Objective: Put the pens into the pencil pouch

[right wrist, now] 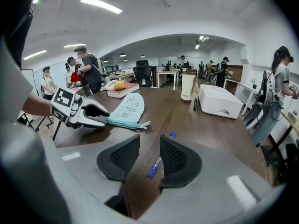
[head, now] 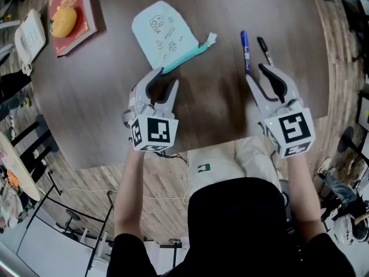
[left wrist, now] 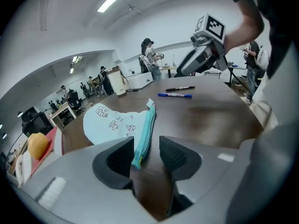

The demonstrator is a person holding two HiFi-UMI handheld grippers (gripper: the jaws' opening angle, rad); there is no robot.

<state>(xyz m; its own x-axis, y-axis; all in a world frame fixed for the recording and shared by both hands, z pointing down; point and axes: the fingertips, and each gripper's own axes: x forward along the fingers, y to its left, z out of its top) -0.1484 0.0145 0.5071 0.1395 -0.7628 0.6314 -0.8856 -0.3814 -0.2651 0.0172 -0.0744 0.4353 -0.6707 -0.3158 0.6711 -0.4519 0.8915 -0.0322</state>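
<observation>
A light blue pencil pouch (head: 160, 32) with cartoon prints lies flat on the dark wooden table (head: 213, 105), its teal zipper (head: 187, 56) running toward me. My left gripper (head: 165, 81) hovers open just before the zipper's near end, which shows between the jaws in the left gripper view (left wrist: 140, 148). A blue pen (head: 245, 51) and a black pen (head: 264, 49) lie side by side to the right. My right gripper (head: 257, 73) stands open just short of them. The blue pen (right wrist: 155, 166) shows through its jaw gap, untouched.
A red book (head: 81, 27) with an orange fruit (head: 63, 21) on it and a white telephone (head: 30, 36) sit at the table's far left. A white box (right wrist: 224, 101) and a pale cup (right wrist: 188, 87) stand farther back. People stand around the office beyond.
</observation>
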